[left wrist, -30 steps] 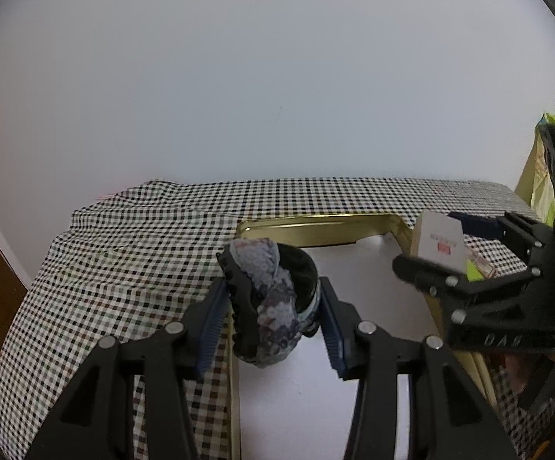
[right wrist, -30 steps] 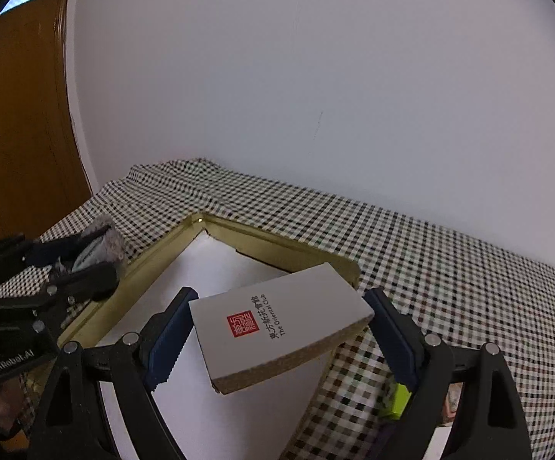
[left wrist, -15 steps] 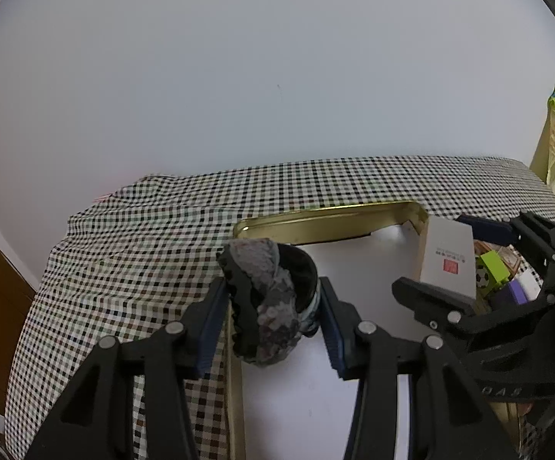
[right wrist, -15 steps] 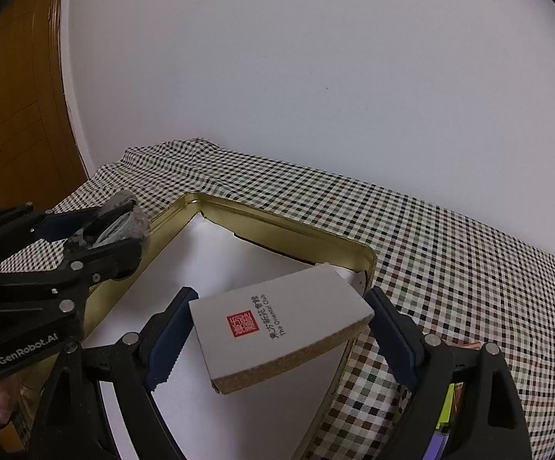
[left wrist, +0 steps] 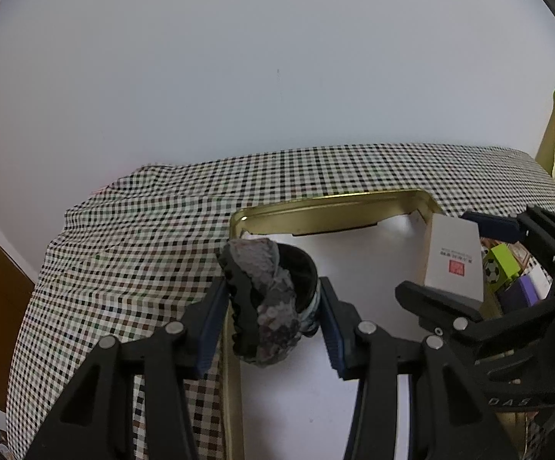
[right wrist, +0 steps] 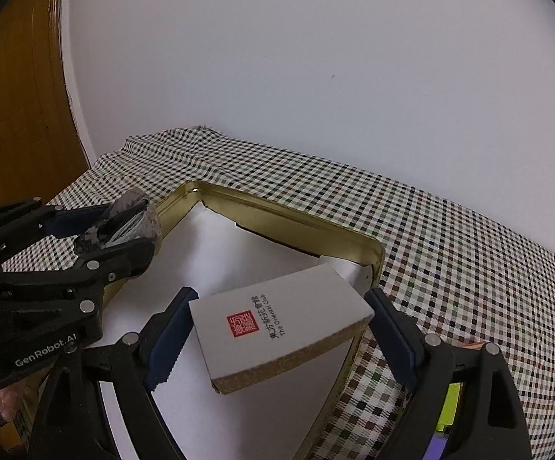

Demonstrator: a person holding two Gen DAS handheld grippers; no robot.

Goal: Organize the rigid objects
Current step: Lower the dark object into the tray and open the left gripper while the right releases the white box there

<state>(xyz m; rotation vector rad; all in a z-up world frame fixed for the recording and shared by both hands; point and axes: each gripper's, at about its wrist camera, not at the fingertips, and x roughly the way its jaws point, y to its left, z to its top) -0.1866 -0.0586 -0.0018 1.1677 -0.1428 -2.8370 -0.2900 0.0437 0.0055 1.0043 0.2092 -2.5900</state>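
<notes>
My left gripper is shut on a small dark grey patterned shoe, held above the left rim of a gold tin tray lined with white paper. The shoe and left gripper also show in the right wrist view. My right gripper is shut on a white box with a red seal and a cork-coloured edge, held over the tray's right side. The box also shows in the left wrist view.
A checked cloth covers the table. Small coloured items, a green box with a football print and a purple one, lie right of the tray. A wooden door stands at the left. A white wall is behind.
Both grippers have moved forward and lower over the tray with their objects still held. The white box has come closer to the tray's right far corner.
</notes>
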